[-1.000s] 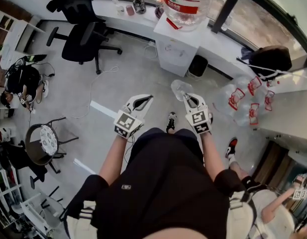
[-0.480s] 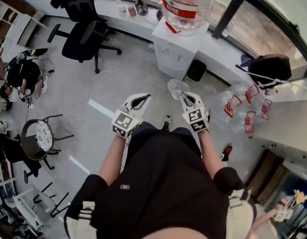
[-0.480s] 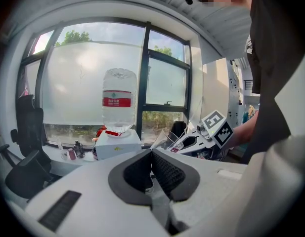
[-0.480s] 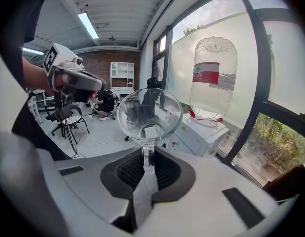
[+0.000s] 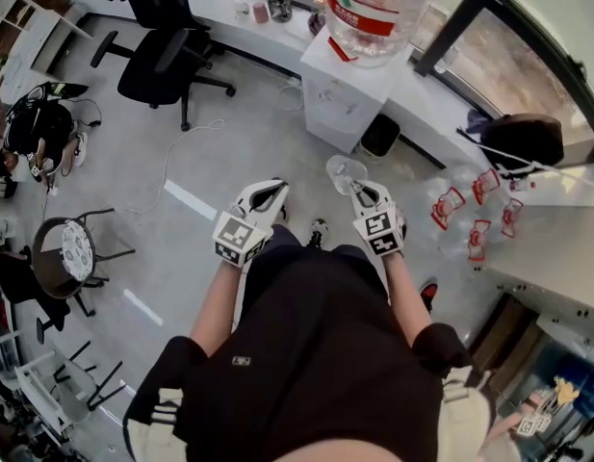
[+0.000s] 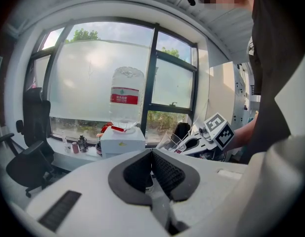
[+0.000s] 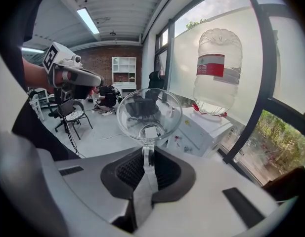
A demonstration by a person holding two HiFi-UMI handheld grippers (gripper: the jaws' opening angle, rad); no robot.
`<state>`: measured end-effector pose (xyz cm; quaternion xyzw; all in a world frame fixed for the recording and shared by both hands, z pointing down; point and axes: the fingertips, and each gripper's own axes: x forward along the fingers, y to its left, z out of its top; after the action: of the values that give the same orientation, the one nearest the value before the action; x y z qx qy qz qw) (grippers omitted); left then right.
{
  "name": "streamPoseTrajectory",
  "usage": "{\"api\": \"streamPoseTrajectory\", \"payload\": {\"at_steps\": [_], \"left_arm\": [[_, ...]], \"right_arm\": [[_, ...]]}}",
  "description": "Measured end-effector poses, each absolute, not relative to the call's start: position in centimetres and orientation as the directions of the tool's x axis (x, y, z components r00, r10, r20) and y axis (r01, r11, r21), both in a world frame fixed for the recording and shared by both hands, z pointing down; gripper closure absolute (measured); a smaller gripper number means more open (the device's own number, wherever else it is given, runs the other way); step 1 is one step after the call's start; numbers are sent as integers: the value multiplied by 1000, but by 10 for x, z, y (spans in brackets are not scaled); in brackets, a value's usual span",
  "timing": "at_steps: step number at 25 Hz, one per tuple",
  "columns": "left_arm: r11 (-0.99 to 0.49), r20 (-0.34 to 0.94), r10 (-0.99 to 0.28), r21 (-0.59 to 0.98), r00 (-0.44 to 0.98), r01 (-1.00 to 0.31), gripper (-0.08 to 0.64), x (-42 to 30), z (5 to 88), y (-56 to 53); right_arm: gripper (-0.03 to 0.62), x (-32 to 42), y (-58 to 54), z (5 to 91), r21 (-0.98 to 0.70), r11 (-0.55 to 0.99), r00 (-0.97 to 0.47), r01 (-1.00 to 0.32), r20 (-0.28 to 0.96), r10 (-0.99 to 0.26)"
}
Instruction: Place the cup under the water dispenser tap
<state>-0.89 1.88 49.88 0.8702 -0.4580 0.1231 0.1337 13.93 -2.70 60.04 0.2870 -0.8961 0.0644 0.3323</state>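
Note:
A clear plastic cup (image 5: pixel 343 171) hangs in the air in front of the person, its mouth tilted forward. My right gripper (image 5: pixel 359 192) is shut on the cup's (image 7: pixel 149 113) wall, which sits pinched between the pads. The white water dispenser (image 5: pixel 343 89) with a big bottle (image 5: pixel 374 8) on top stands a short way ahead by the window; its taps are too small to make out. My left gripper (image 5: pixel 269 190) is level with the right one, shut and holding nothing. The left gripper view shows the dispenser (image 6: pixel 121 139) ahead, with the cup (image 6: pixel 171 141) off to the right.
A black bin (image 5: pixel 379 135) stands right of the dispenser. Several empty water bottles (image 5: pixel 470 210) lie on the floor at the right. A black office chair (image 5: pixel 157 65) and a cable are at the left, a round stool (image 5: pixel 65 258) further left. A dark window post (image 5: pixel 460 17) rises beside the dispenser.
The person has taken a step, and the floor has shifted under the head view. Both grippers keep their pose in front of the body; the cup stays in the right one.

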Motion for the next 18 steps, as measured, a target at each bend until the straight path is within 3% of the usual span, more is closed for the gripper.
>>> {"api": "streamPoseTrajectory", "payload": {"at_steps": [18], "left_arm": [[-567,351,-733,158,583,-808,559,-73,506,-59]], "right_arm": [[574,85,-84,636,39,811,-557,-583,707,-435]]}}
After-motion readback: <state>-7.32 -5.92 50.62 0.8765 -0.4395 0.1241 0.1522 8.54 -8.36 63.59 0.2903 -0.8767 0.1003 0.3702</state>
